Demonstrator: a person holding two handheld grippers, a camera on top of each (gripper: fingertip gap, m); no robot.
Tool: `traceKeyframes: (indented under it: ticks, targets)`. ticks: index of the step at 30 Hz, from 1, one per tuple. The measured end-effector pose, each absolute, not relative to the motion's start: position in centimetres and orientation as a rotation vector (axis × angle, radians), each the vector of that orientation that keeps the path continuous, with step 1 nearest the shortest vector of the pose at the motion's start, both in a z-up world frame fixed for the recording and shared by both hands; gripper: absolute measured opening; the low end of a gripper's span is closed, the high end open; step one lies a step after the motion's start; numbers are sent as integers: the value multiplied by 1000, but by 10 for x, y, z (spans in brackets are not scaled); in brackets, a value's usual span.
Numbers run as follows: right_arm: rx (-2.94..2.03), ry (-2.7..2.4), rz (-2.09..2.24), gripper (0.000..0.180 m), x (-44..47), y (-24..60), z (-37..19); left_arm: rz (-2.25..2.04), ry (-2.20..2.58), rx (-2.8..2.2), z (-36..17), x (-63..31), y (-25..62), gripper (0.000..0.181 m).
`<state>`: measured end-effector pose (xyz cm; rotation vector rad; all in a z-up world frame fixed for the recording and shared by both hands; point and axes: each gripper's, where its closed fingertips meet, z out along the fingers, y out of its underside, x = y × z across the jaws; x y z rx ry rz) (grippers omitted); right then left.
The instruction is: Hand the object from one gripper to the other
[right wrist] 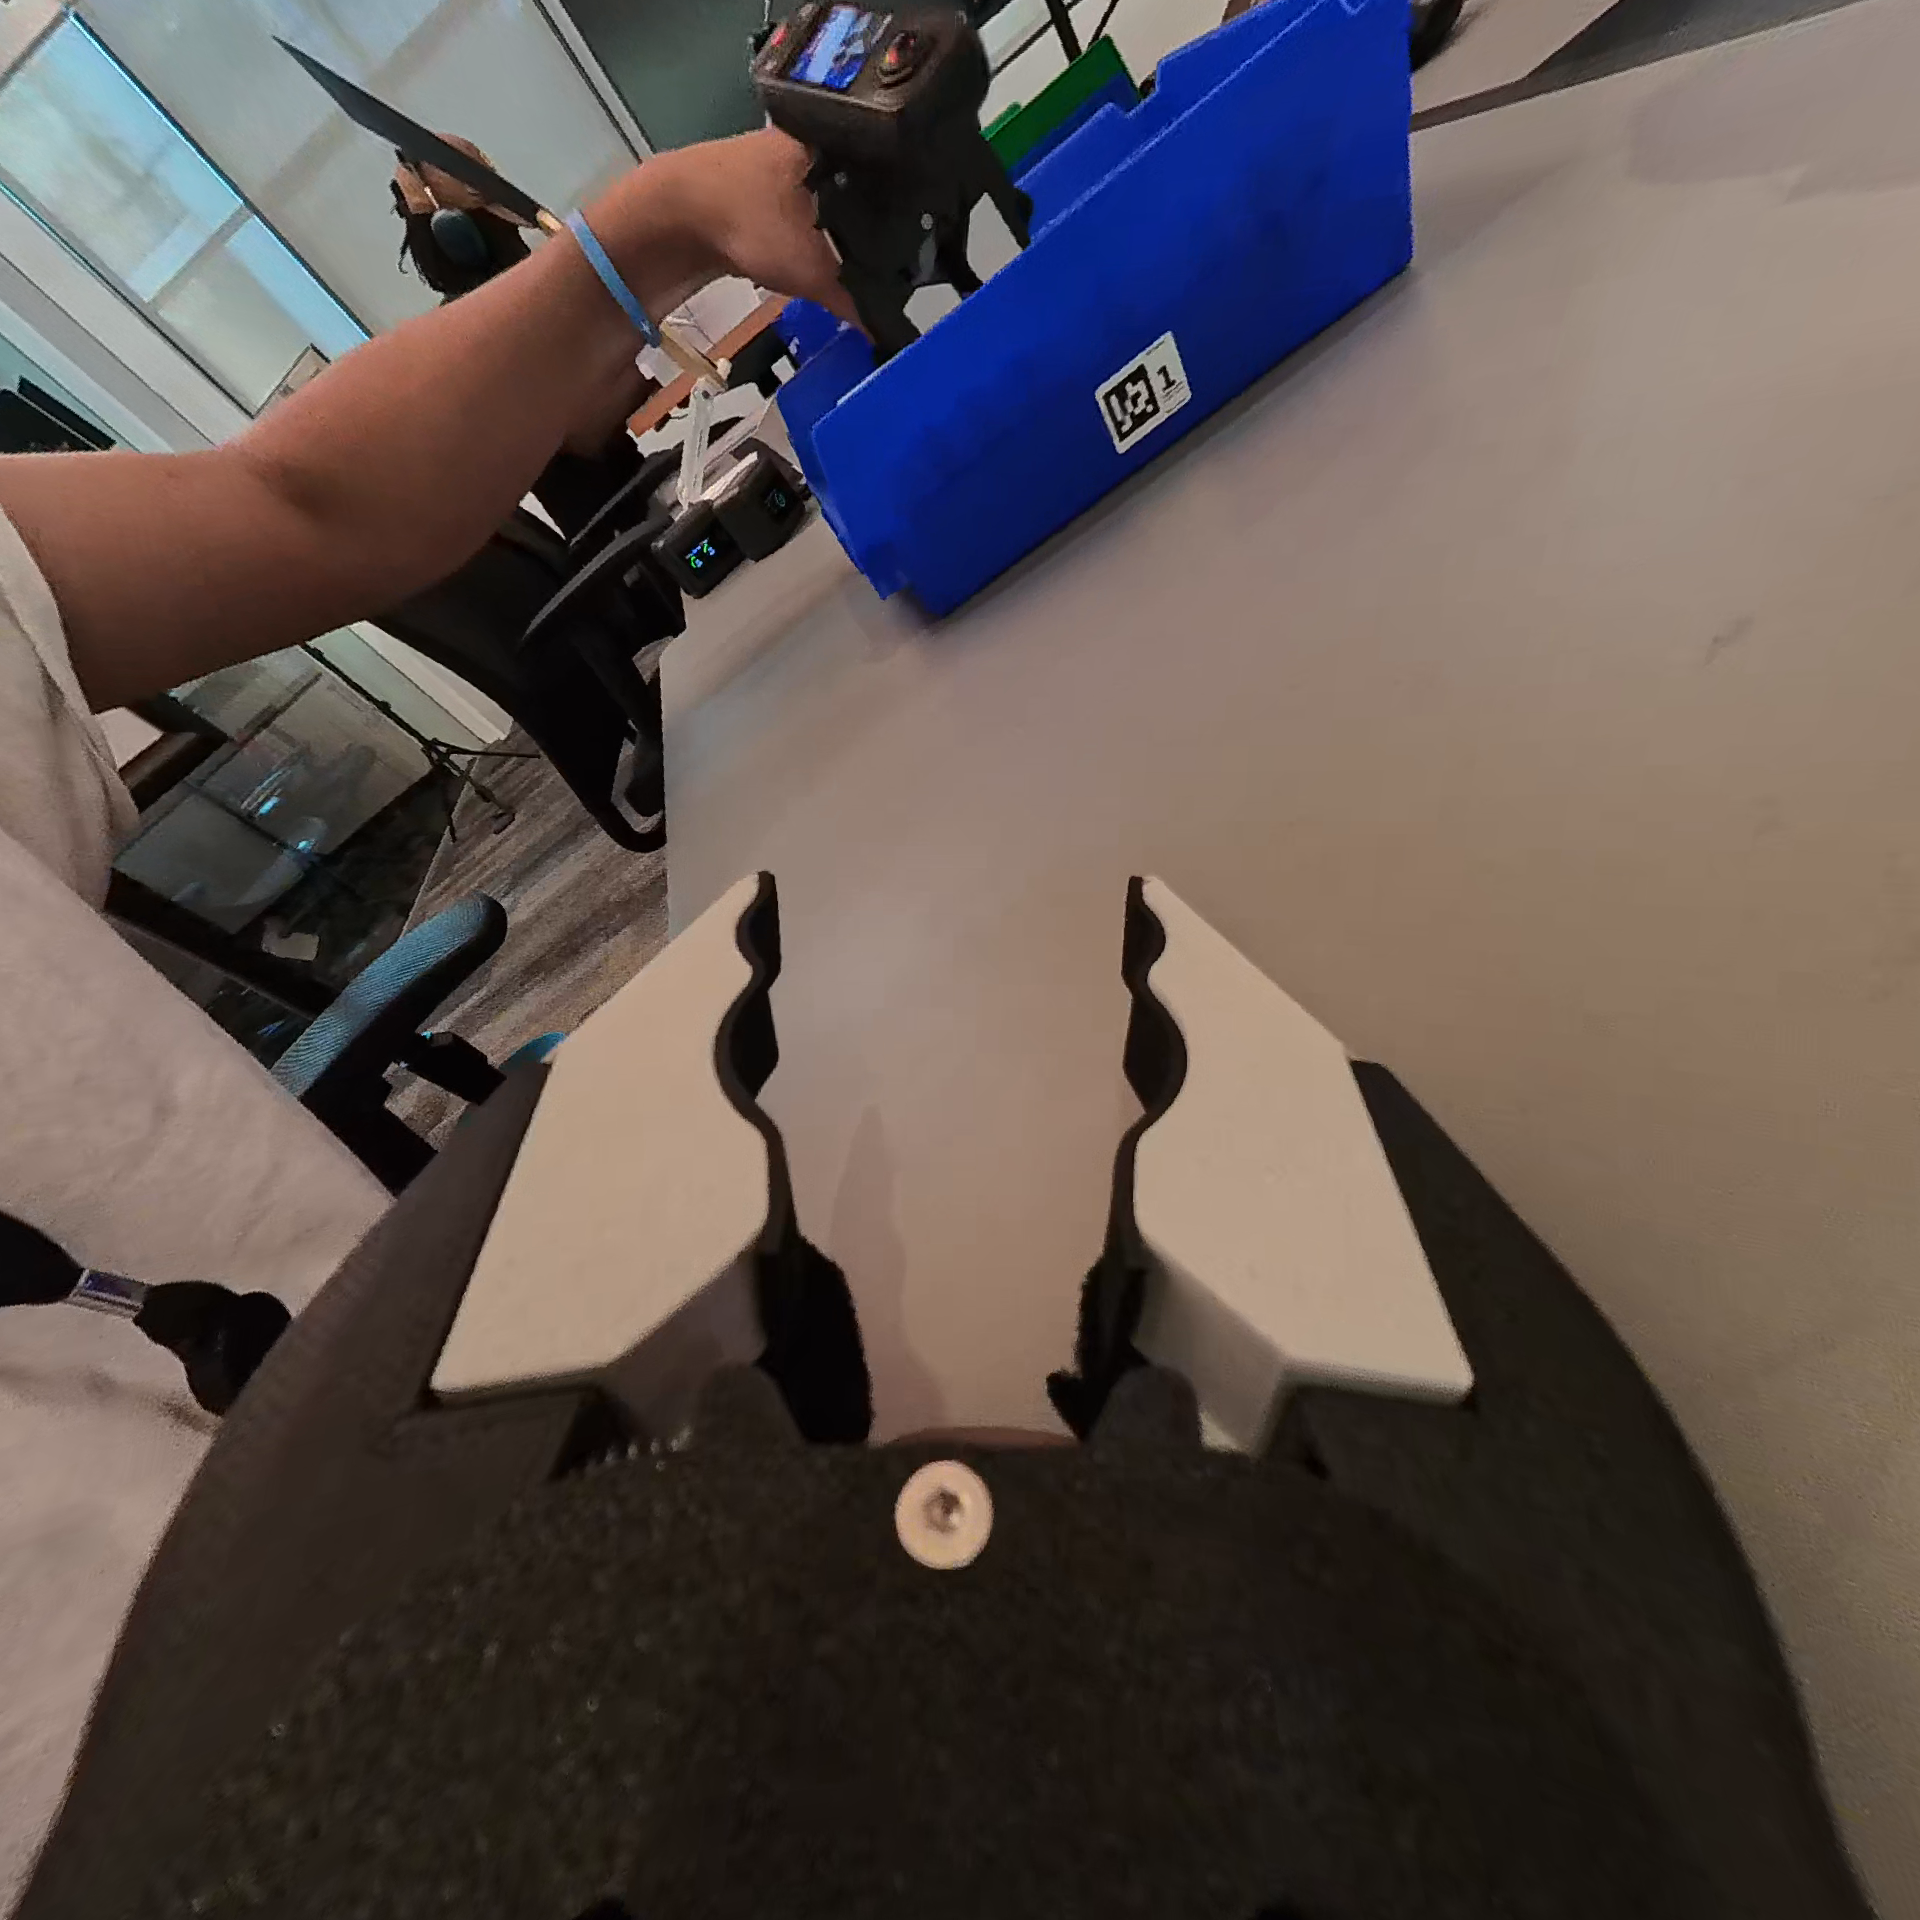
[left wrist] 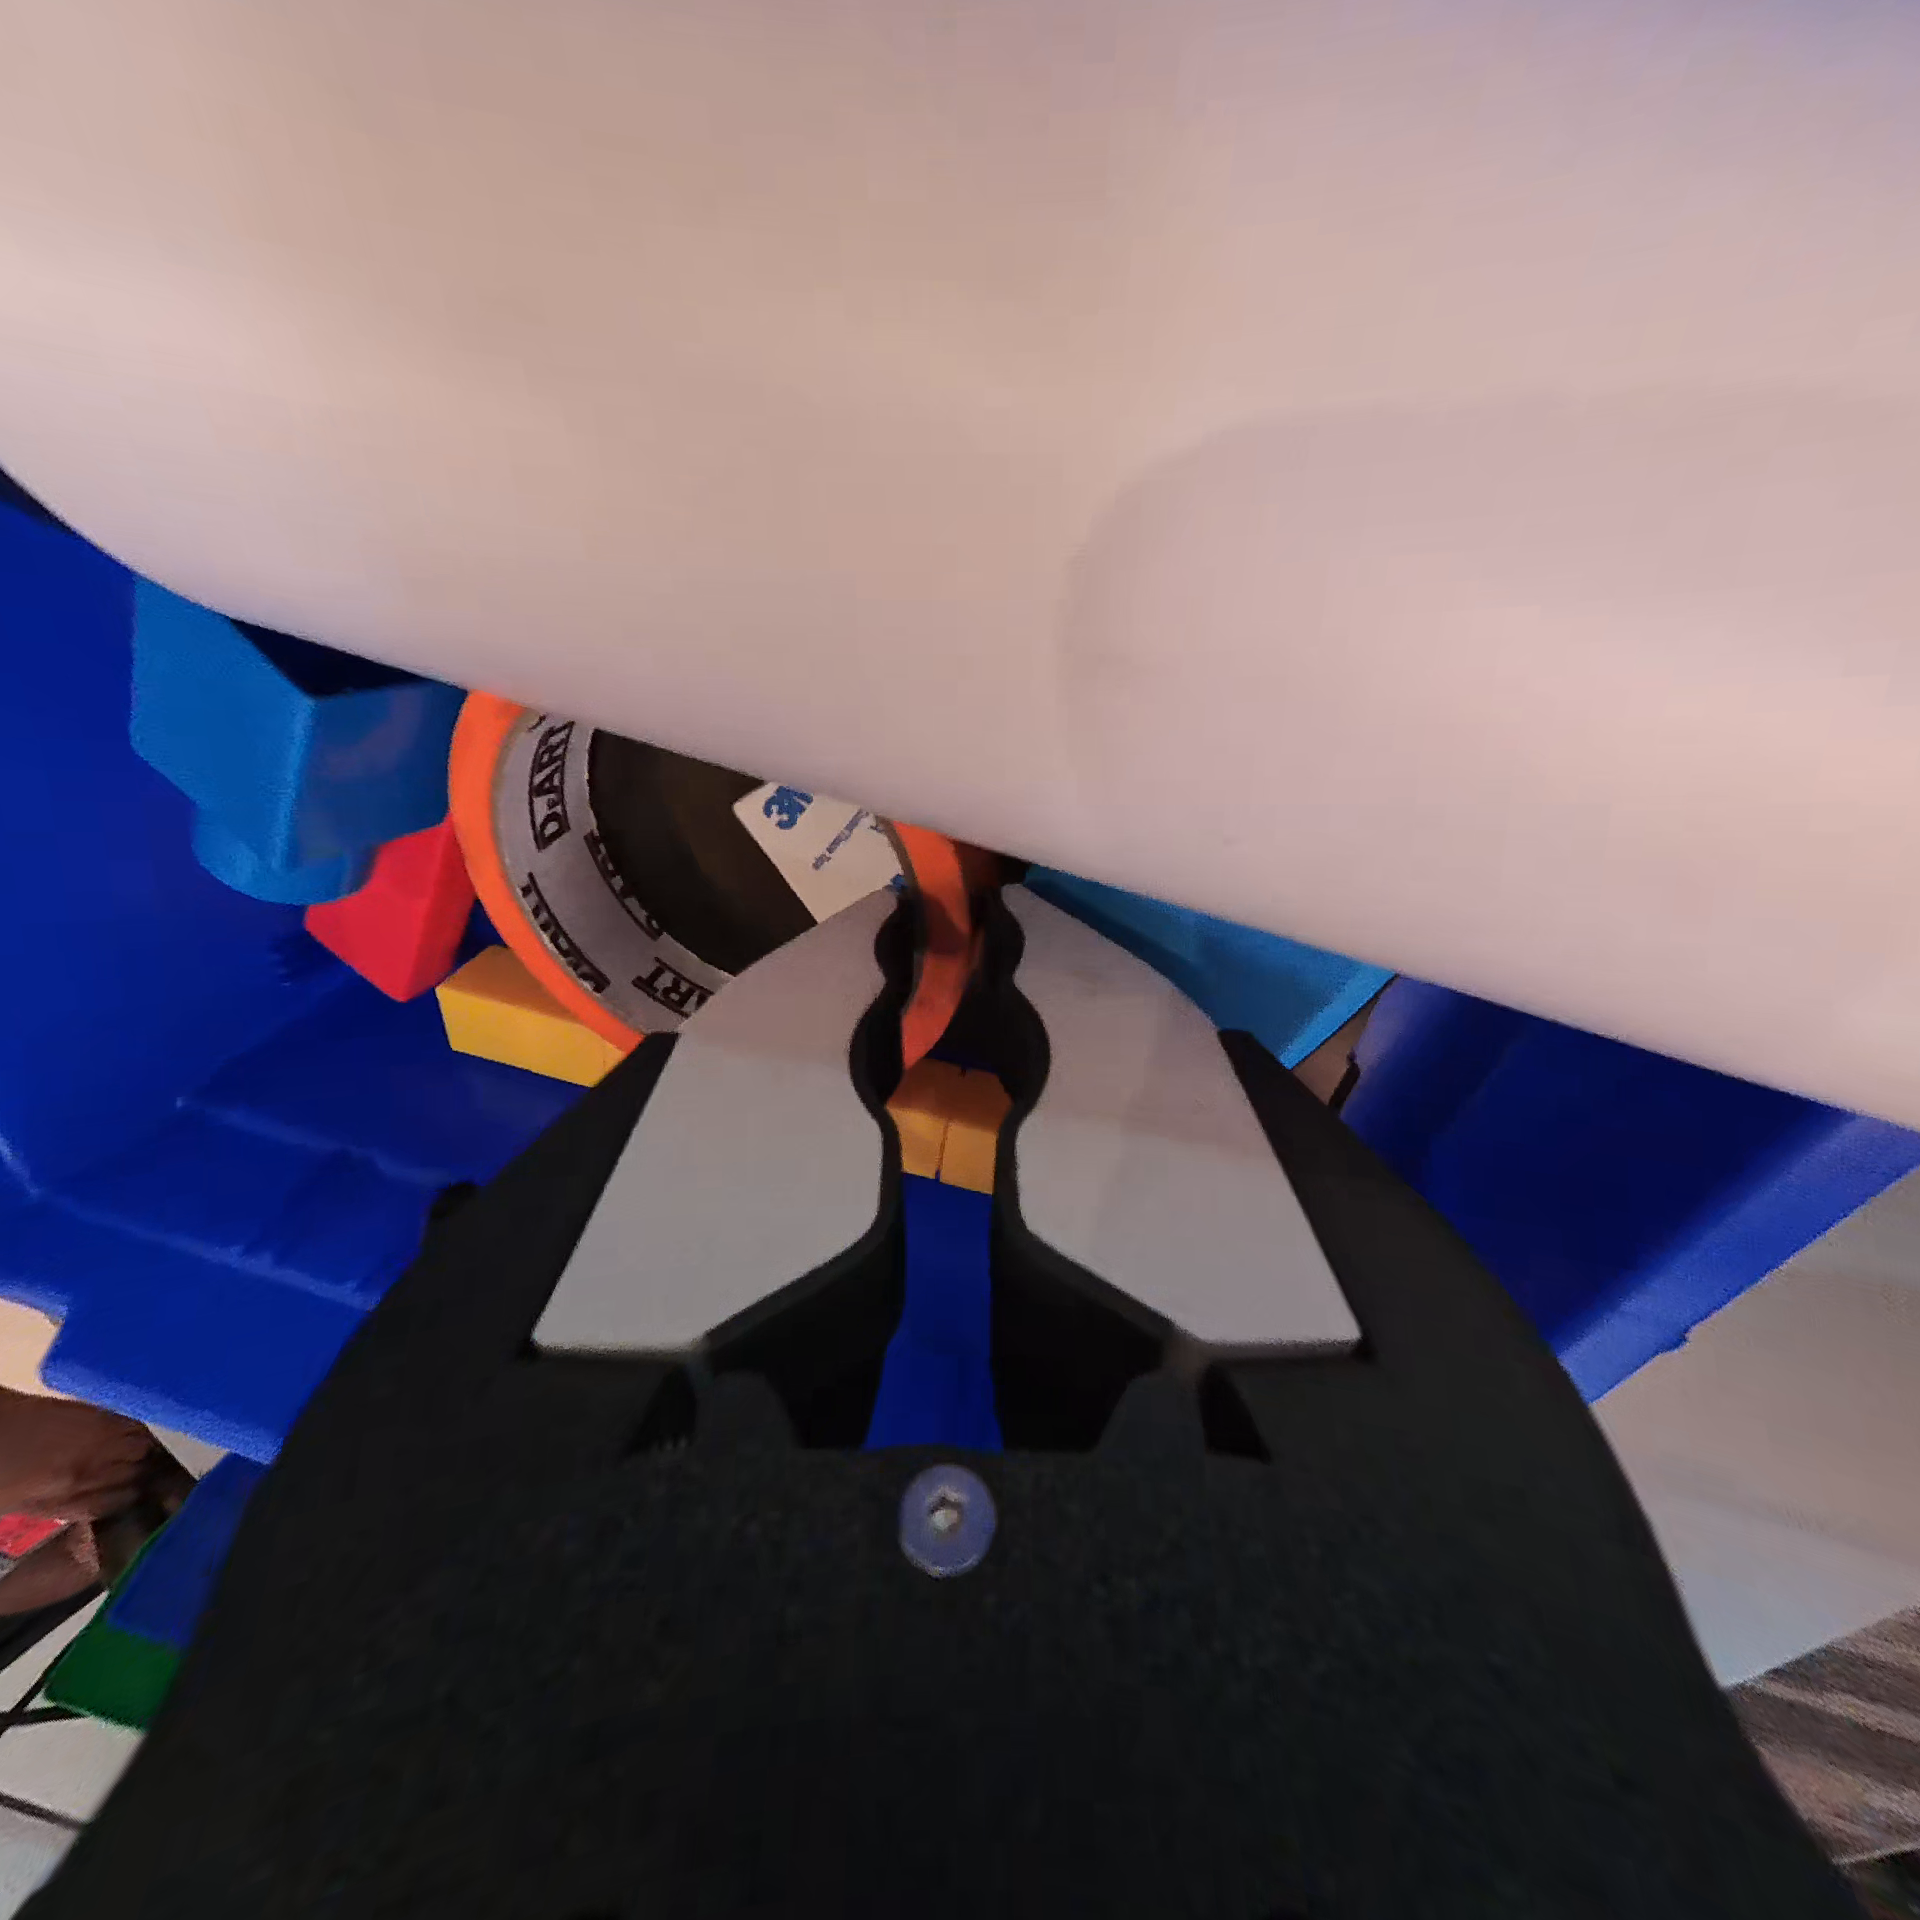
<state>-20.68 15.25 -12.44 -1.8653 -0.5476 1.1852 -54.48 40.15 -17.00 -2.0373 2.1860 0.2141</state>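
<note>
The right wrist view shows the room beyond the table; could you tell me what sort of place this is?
Probably an office or lab workspace: a large grey table holding a blue bin, office chairs beside it, and glass partitions behind. Another person sits in the background.

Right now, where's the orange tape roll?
In the left wrist view the orange tape roll sits inside the blue bin, its rim pinched in the left gripper, with the red block and yellow block beside it.
</note>
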Motion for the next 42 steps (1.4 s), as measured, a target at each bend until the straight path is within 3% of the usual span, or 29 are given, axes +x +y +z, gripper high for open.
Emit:
traceKeyframes:
  ticks: [6, 16, 25, 31, 36, 39, 40, 42]
  targets:
    - [-1858, -534, 1199, 66, -202, 148, -121, 353, 2153, -2040, -157, -553, 402, 12]
    - [-1844, -584, 1221, 66, -213, 142, -118, 648, 1831, -1851, -49, -559, 392, 11]
    - [-1777, -506, 1214, 66, -227, 167, -103, 578, 1369, -1536, 24, -462, 344, 11]
    - [-1636, -427, 1070, 66, -230, 231, -53, 470, 1243, -1350, -5, -342, 281, 10]
    - [-1491, -506, 1068, 64, -253, 229, -33, 523, 1387, -1257, -54, -273, 239, 11]
    - [-1491, -469, 1015, 46, -244, 230, -40, 472, 1385, -1264, -68, -255, 223, 11]
    - [-1491, -484, 1018, 29, -242, 227, -42, 469, 1398, -1258, -71, -251, 220, 11]
    - [-1503, -511, 1023, 28, -239, 222, -45, 484, 1394, -1239, -74, -249, 217, 11]
